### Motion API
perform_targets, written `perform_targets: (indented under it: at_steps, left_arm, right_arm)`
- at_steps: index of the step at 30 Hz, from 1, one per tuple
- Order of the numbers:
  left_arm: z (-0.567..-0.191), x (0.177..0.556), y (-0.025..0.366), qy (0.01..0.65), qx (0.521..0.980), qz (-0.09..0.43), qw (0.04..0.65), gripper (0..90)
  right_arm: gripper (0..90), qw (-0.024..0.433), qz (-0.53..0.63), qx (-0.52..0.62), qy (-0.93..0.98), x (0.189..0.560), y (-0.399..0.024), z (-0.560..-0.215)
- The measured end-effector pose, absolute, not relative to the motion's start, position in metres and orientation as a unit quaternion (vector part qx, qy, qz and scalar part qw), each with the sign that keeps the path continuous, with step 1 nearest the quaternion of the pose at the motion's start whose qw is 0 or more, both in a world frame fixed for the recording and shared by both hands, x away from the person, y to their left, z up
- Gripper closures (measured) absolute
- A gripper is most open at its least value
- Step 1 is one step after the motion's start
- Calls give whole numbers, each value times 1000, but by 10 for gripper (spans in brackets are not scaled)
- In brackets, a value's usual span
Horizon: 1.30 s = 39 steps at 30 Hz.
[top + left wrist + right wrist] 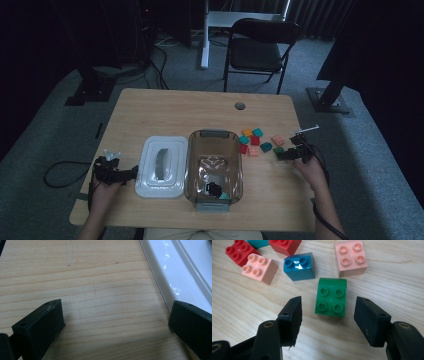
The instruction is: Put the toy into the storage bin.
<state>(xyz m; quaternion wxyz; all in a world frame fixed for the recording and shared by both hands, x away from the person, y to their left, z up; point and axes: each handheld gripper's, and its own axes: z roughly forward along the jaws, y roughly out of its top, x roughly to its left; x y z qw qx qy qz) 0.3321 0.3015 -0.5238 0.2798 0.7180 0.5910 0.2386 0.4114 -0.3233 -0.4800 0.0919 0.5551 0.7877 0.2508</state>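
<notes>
A green brick (331, 297) lies studs-up on the wooden table, between the open jaws of my right gripper (328, 312), with gaps on both sides. In the high view that gripper (289, 154) sits at the right end of a cluster of bricks, the green brick (278, 150) just ahead of it. Beyond lie a dark blue brick (299, 266), two pink bricks (351, 257) (259, 268) and red bricks (238, 253). A clear brown bin (215, 167) stands mid-table. My left gripper (119, 172) rests open on the table beside the white lid (175, 272); its jaws are wide apart over bare wood.
The white lid (161, 166) lies flat left of the bin. Something dark and a teal piece (216, 190) lie in the bin's near end. Orange and teal bricks (252, 132) sit at the cluster's far side. A folding chair (257, 50) stands beyond the table.
</notes>
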Motion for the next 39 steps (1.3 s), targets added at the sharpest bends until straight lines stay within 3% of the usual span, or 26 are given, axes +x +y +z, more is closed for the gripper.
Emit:
perform_targets:
  at_steps: [12, 18, 39]
  left_arm:
    - [-524, 332, 301, 592, 717, 239, 280, 4]
    - [-524, 332, 301, 592, 717, 239, 280, 5]
    - [-524, 332, 301, 592, 717, 239, 279, 5]
  right_arm:
    - [459, 105, 196, 537, 814, 423, -309, -494]
    - [579, 118, 188, 534, 816, 423, -308, -493]
    - [587, 104, 217, 493, 836, 379, -310, -456]
